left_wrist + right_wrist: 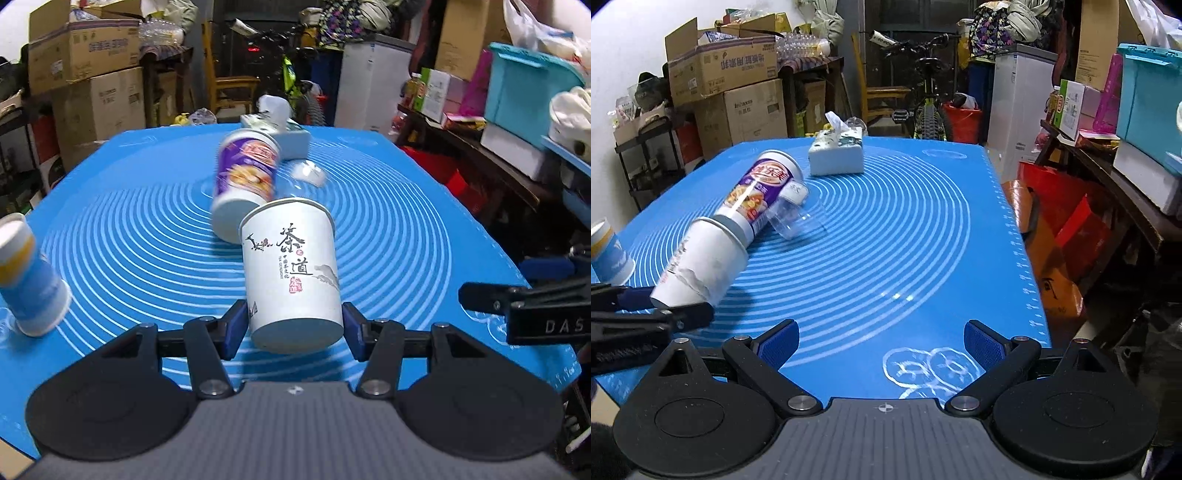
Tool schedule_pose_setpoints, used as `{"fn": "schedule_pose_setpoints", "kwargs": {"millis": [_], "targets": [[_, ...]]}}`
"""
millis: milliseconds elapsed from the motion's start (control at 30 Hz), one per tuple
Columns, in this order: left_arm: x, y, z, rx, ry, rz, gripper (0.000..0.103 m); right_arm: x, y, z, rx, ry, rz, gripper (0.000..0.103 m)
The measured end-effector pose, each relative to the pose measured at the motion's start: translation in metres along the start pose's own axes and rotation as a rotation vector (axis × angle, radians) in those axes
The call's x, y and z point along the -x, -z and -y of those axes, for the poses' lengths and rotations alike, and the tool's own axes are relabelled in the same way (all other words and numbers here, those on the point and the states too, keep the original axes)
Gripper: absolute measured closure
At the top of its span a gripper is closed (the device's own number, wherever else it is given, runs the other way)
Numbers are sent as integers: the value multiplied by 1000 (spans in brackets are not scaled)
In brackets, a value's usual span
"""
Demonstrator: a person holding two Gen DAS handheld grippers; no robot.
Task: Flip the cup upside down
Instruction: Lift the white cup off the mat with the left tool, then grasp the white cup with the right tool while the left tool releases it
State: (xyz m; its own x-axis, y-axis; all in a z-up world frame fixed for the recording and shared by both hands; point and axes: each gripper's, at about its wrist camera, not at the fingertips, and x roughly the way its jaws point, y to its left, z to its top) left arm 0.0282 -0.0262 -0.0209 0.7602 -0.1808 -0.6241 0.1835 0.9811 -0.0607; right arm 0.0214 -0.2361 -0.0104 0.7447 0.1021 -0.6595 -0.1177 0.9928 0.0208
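**White cup gripped and lifted, mid-flip**

Left hand-held gripper: blue pads clamped on the lower body of the white paper cup, near its base. Cup is off the blue mat, leaning, with the mouth pointing away from the camera and the base toward it. The right wrist view shows it tilted well over, clear of the surface.

Right hand-held gripper: jaws spread wide, nothing between them, hovering above the near edge of the worktop.

Step in hand, as I judge it: the turn-over is partly done. Next move calls for more wrist roll until the rim faces down, then lowering the rim flat onto the mat before letting go. The thin wall may crumple if squeezed harder.

Containers:
- white cup: interior not visible.
- purple printed cup: lying over on its side just behind the white one, blurred in the left view; contents cannot be told.
- clear plastic cup: lying beside the purple cup, looks empty.
- blue-and-yellow cup: far left, wide rim down on the mat.
- tissue pack: far end, a tissue sticking out.
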Motion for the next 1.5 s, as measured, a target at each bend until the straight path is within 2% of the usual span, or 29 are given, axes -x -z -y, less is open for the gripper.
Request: {"fn": "schedule_pose_setpoints", "kwargs": {"millis": [267, 333, 400, 500, 633, 733, 900, 967, 1100, 1167, 1267, 1333, 1500], "targets": [[-9, 7, 4, -1, -19, -7, 46, 3, 7, 3, 14, 2, -17, 7], [-11, 7, 4, 9, -25, -23, 38, 4, 7, 2, 17, -2, -18, 7], [-9, 8, 2, 25, -28, -17, 21, 5, 7, 1, 21, -5, -17, 7], [-6, 8, 1, 27, -36, 3, 13, 5, 6, 0, 26, -14, -17, 7], [-4, 8, 3, 17, -37, -3, 13, 7, 6, -1, 27, -24, -17, 7], [-2, 9, 2, 11, -35, 1, 8, 9, 4, -3, 43, -26, -15, 7], [6, 8, 0, 3, -26, 11, 8, 14, -3, -16, 152, 2, -6, 7], [11, 8, -2, -6, -33, 18, 7, 16, -8, -26, 240, 29, 1, 7], [22, 9, -10, -8, -46, 32, 4, 19, -17, -58, 544, 120, 27, 6], [28, 9, -16, 0, -48, 34, 4, 19, -15, -81, 779, 188, 58, 6], [35, 11, -27, 15, -49, 40, 4, 19, -1, -116, 1177, 322, 153, 2], [36, 12, -33, 20, -55, 42, 4, 14, 7, -134, 1396, 393, 174, 2], [34, 14, -48, 51, -80, 28, 4, -1, 40, -162, 1932, 475, 241, 2]]}}
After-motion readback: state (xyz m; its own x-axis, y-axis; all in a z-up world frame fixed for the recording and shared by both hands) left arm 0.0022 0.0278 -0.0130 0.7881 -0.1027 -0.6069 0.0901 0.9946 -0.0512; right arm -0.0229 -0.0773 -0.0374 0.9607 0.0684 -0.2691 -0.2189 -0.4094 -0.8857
